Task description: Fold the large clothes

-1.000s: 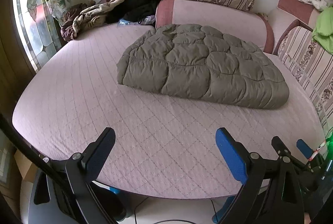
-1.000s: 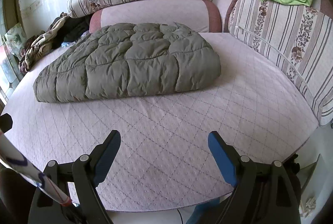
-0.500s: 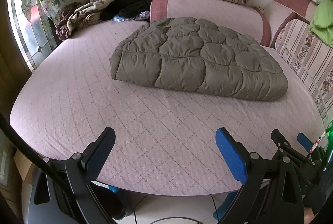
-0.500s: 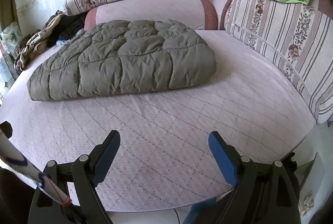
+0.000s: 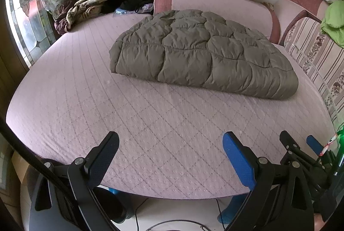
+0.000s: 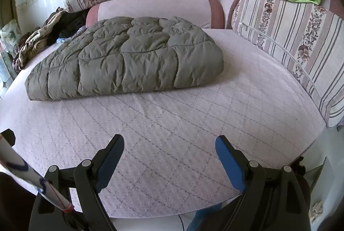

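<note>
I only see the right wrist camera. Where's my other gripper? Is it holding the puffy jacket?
Observer: No. The left gripper is open and empty, fingers wide apart, over the near edge of the bed, apart from the jacket.
Child: What's way over on the left, past the messy clothes?
Observer: A stained-glass window with coloured panes, beside the pile of clothes.
Child: Anything down in front of the bed?
Observer: A thin black cable on the pale floor.
</note>
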Tool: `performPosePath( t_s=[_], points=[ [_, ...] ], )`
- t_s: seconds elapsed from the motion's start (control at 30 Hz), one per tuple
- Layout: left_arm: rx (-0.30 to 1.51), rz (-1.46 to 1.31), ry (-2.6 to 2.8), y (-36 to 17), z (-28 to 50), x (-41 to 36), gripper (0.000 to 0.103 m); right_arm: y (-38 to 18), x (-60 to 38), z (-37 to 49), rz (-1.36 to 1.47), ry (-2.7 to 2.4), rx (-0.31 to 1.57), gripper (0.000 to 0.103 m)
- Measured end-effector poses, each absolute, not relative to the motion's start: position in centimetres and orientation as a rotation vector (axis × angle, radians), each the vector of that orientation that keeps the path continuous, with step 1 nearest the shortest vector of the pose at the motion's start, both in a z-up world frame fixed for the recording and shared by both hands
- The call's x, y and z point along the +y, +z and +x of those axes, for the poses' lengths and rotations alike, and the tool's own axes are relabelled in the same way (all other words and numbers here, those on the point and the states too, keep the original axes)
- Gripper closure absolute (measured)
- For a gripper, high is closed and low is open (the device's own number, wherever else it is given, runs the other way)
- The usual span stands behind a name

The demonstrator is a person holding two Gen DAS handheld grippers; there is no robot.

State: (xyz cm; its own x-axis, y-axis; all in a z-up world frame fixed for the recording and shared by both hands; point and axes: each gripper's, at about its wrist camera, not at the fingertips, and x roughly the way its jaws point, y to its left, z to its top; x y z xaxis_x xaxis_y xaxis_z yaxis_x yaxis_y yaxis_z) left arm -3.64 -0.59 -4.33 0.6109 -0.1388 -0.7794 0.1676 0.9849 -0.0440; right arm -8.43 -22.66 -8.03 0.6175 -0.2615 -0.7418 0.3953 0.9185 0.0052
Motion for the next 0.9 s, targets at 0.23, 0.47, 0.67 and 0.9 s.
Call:
performPosePath(
  t_s=[0.23, 0.47, 0.67, 0.9],
  points=[
    [0.895, 0.034, -0.179, -4.38, -3.66, -0.61, 0.007, -8.16, -22.58, -8.43, 0.166, -0.392, 0.824, 0.013],
    [0.892, 0.027, -0.188, -4.35, -3.72, -0.53, 0.007, -8.15, -22.45, -8.51, 0.148, -0.401, 0.819, 0.013],
    [0.891, 0.033, -0.196, -4.43, -3.80, -0.67, 0.007, -8.06, -22.60, -8.61, 0.134, -0.418, 0.814, 0.013],
    [0.897, 0.034, -0.204, -5.01, -3.87, -0.93, 0.007, -8.04, -22.96, -8.54, 0.114, -0.436, 0.822, 0.013]
  ],
)
